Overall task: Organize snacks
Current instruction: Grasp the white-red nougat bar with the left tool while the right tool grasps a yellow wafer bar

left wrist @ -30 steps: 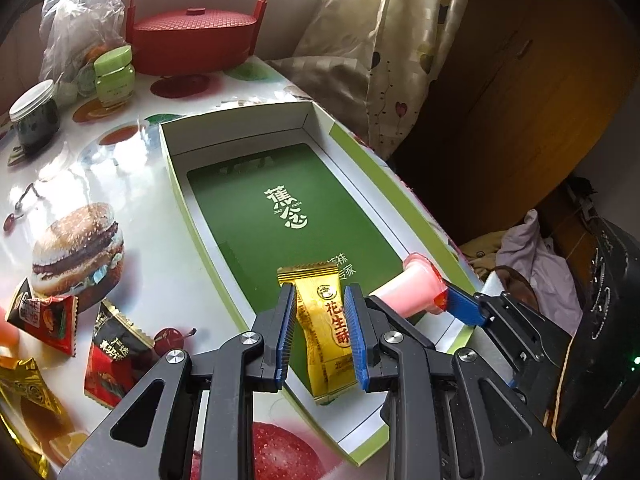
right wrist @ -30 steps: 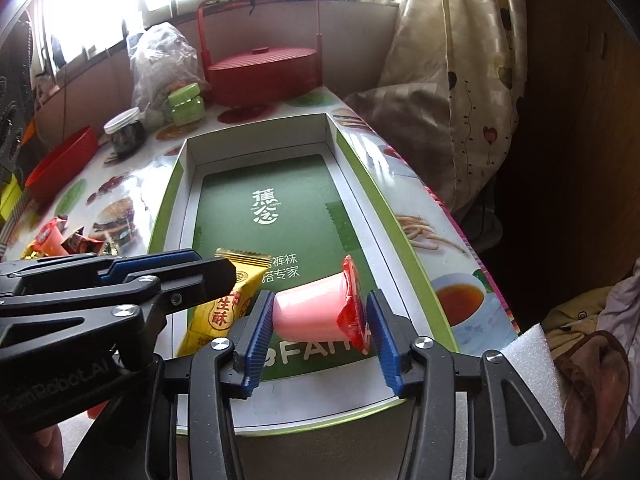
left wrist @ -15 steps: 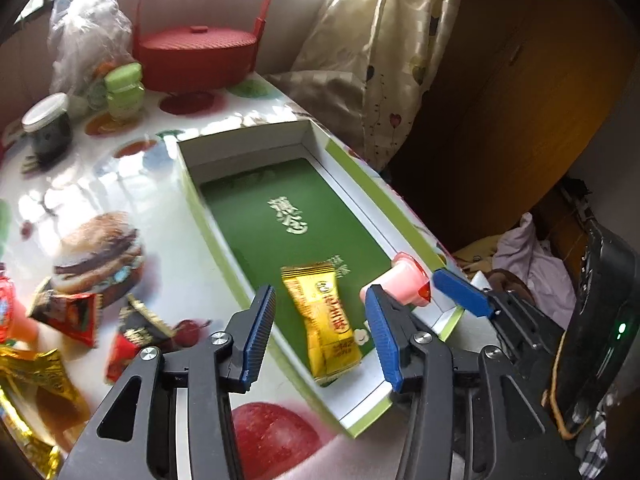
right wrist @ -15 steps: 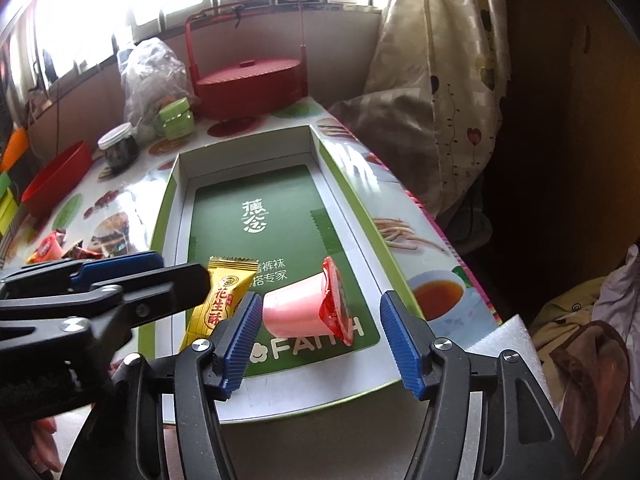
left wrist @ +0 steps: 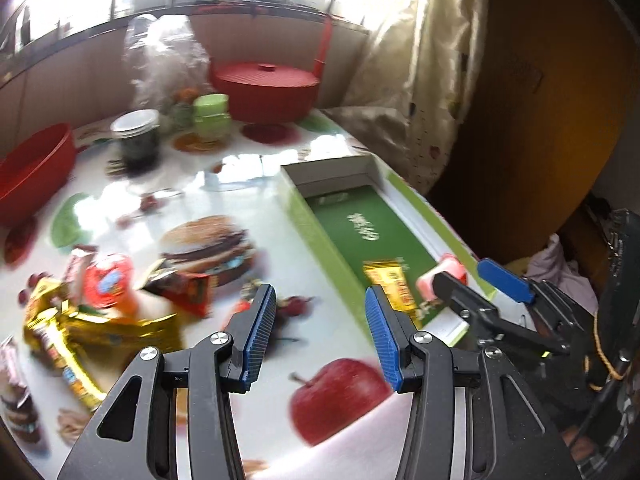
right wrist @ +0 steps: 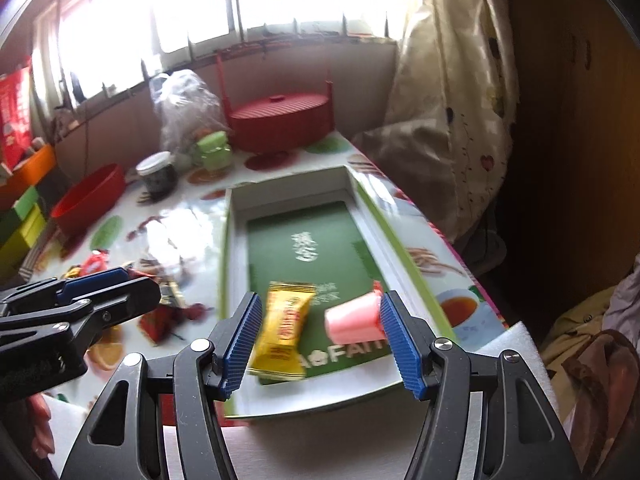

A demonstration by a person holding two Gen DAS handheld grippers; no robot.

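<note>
- Right wrist view: right gripper [right wrist: 320, 338] jaws wide apart, empty; yellow foil candy bar [right wrist: 285, 330] and pink plastic jelly cup [right wrist: 354, 318] lie between/below them in green-lined cardboard box [right wrist: 236, 280].
- Left gripper [left wrist: 318, 338]: jaws part-open, empty, over tabletop beside box; loose snack pile [left wrist: 96, 304] to its left.

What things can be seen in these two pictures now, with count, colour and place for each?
box: one, green and white, right side of table
candy bar: one, yellow, near end of box
jelly cup: one, pink, red lid, lying beside the bar
loose snacks: a heap, gold and red, left of box
lidded basket: one, red, far end
jar: one, dark, white lid
bowl: one, red, far left
left gripper: blue pads, open, empty, over table
right gripper: blue pads, open, over box
</note>
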